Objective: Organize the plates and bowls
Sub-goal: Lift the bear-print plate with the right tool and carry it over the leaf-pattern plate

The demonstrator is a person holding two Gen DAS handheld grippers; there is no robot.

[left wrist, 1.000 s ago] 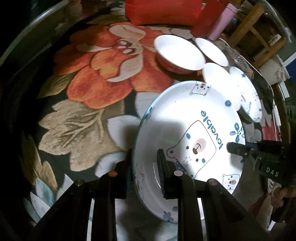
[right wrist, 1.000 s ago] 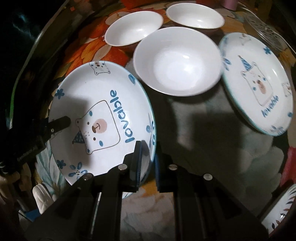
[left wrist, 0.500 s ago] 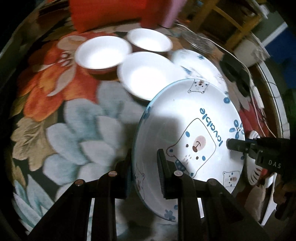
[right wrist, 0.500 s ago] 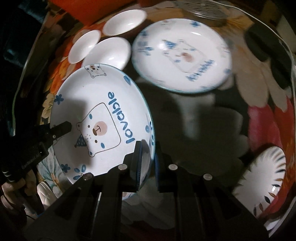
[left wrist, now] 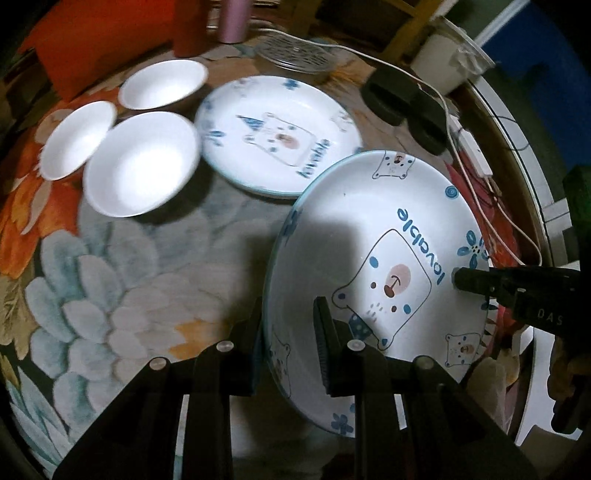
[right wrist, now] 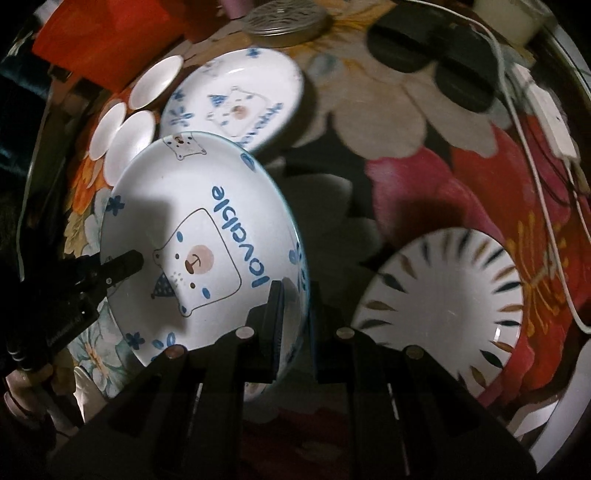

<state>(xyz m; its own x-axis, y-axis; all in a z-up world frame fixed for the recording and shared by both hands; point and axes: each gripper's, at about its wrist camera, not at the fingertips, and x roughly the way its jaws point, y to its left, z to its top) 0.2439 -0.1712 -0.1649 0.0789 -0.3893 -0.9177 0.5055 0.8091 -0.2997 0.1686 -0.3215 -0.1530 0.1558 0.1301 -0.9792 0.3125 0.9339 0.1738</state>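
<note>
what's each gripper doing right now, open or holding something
left gripper: closed on the rim of the bear plate.
right gripper: closed on the opposite rim of the same bear plate.

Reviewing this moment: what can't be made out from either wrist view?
- Underside of the held bear plate, both views: only its top face shows.
- White dish at the lower right edge, right wrist view: cut off by the frame.
- Lettering on the second bear plate on the table: motion blur smears it.
- Pink cylinder, left wrist view: its top is cut off.
</note>
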